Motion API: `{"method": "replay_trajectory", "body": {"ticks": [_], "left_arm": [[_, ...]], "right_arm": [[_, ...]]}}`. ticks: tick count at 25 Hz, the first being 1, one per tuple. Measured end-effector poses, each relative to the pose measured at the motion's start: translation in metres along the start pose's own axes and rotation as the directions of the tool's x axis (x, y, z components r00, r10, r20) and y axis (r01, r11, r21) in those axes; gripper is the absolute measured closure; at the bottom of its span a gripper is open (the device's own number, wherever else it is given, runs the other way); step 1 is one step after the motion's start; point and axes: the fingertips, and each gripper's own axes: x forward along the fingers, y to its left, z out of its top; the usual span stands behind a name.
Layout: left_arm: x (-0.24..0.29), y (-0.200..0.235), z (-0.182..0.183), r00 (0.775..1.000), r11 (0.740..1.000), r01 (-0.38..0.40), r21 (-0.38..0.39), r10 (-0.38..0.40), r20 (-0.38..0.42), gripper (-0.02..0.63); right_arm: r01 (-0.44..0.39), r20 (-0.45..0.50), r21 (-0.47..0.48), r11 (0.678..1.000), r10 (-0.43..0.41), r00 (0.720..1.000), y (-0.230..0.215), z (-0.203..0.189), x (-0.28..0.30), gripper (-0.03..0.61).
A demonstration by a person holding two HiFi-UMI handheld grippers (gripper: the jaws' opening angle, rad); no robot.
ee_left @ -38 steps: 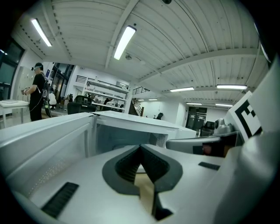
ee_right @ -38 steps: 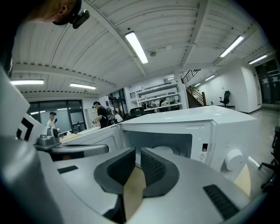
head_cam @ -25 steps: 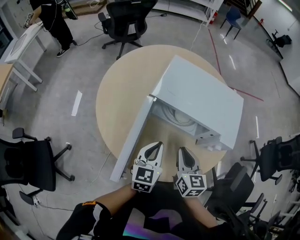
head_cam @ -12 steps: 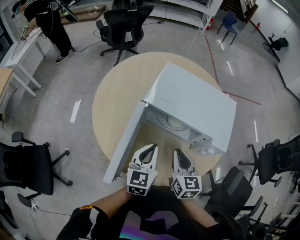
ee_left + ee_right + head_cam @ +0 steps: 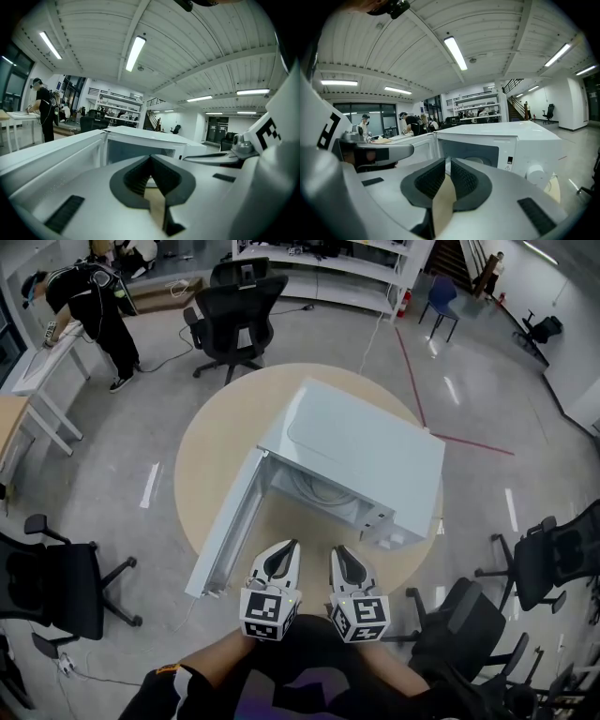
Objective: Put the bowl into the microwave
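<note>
Left claw (image 5: 285,549) and right claw (image 5: 340,553) were both closed and empty. A white bowl (image 5: 476,161) appeared to sit inside the open white box-shaped microwave (image 5: 366,451); push its door (image 5: 225,526) home squarely.

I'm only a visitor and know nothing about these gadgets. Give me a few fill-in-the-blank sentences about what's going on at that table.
1. The microwave stands on a wooden table whose top is ___ in shape.
2. The microwave's door is swung ___.
3. A white bowl sits ___ the microwave.
4. The left gripper and the right gripper, near the table's edge, hold ___ between their fingers.

Missing words: round; open; inside; nothing
</note>
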Motion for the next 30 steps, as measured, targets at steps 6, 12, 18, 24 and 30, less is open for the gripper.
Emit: {"method": "replay_trajectory", "body": {"ticks": [6, 12, 18, 24, 30], "left_arm": [[-0.014, -0.028, 0.000, 1.000, 1.000, -0.013, -0.003, 0.013, 0.014, 0.568], [-0.029, -0.054, -0.008, 0.999, 0.999, -0.048, 0.007, 0.048, 0.012, 0.568], [-0.045, -0.086, -0.024, 0.994, 0.994, -0.109, 0.026, 0.109, 0.004, 0.568], [-0.057, -0.113, -0.034, 0.988, 0.987, -0.155, 0.044, 0.155, 0.003, 0.568], [-0.067, -0.135, -0.037, 0.983, 0.982, -0.183, 0.055, 0.183, 0.004, 0.568]], "right_arm": [[-0.034, 0.005, -0.017, 0.999, 0.034, 0.999, -0.003, -0.001, -0.028, 0.529], [-0.082, -0.002, -0.019, 0.996, 0.082, 0.997, -0.004, -0.011, -0.054, 0.529], [-0.117, -0.004, -0.018, 0.993, 0.117, 0.993, -0.018, -0.025, -0.083, 0.529], [-0.143, 0.003, -0.020, 0.989, 0.143, 0.990, -0.032, -0.036, -0.108, 0.529], [-0.175, 0.005, -0.004, 0.985, 0.175, 0.985, -0.038, -0.038, -0.129, 0.529]]}}
